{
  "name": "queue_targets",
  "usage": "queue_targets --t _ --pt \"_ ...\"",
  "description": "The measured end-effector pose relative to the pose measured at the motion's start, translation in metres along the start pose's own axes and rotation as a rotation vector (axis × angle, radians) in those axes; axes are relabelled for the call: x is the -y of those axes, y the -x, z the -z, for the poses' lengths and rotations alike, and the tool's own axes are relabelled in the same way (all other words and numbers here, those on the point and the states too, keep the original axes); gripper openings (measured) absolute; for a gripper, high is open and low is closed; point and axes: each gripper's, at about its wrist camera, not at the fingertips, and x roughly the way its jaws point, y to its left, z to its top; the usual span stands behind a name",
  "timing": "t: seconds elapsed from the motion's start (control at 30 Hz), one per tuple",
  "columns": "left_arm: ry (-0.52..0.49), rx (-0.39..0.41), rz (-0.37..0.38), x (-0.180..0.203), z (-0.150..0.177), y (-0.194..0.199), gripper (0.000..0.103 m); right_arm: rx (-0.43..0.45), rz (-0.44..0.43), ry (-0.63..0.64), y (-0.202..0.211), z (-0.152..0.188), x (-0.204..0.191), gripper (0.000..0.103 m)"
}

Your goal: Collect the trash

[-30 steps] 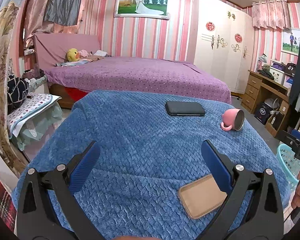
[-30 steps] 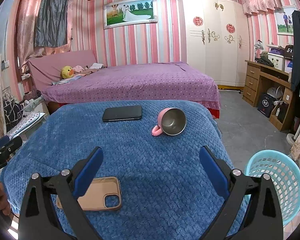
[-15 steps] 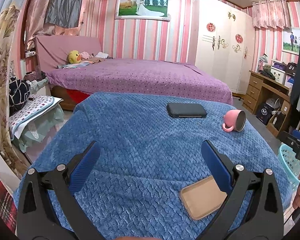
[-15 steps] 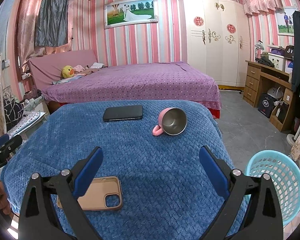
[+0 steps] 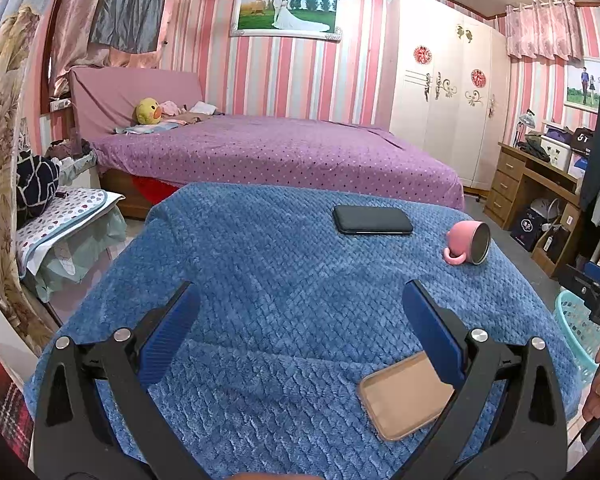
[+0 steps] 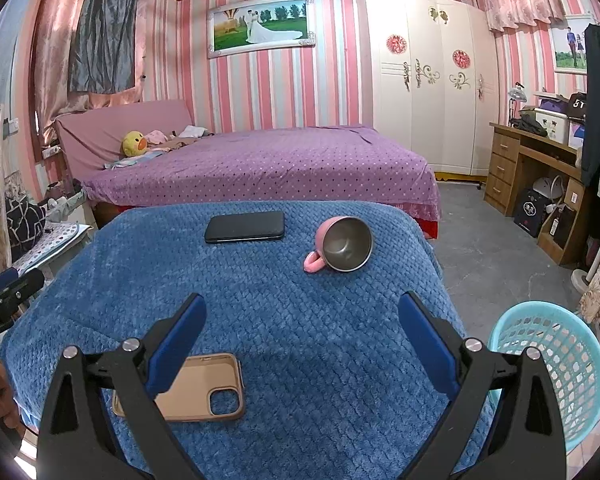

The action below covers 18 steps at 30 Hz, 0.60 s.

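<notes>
Purple dotted bed [image 6: 260, 168] fills the back of the room, white wardrobe [image 6: 424, 76] to its right, wooden desk [image 6: 540, 172] further right; blue quilted blanket [image 6: 300, 300] covers the near surface, well in front of the bed; light-blue mesh basket [image 6: 556, 364] stands on the floor just off the blanket's right edge. On the blanket: black phone [image 6: 244, 227] flat at the far side; pink mug [image 6: 342, 245] tipped on its side beside it, steel inside facing the right camera; tan phone case [image 6: 204, 388] flat near the front edge, partly hidden by the right gripper's left finger. Left gripper [image 5: 300, 328] jaws spread wide, nothing between; right gripper [image 6: 302, 336] likewise, empty. Nothing lies between the grippers and those items. Writing: partial "DA" on the other gripper's body in the left view; rest unreadable.
</notes>
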Motion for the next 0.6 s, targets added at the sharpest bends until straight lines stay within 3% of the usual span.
queue_targets --t 0.6 --pt "0.013 0.005 -0.016 0.0011 -0.0009 -0.0003 0.098 0.001 0.001 -0.004 0.0006 -0.0006 0.0028 0.095"
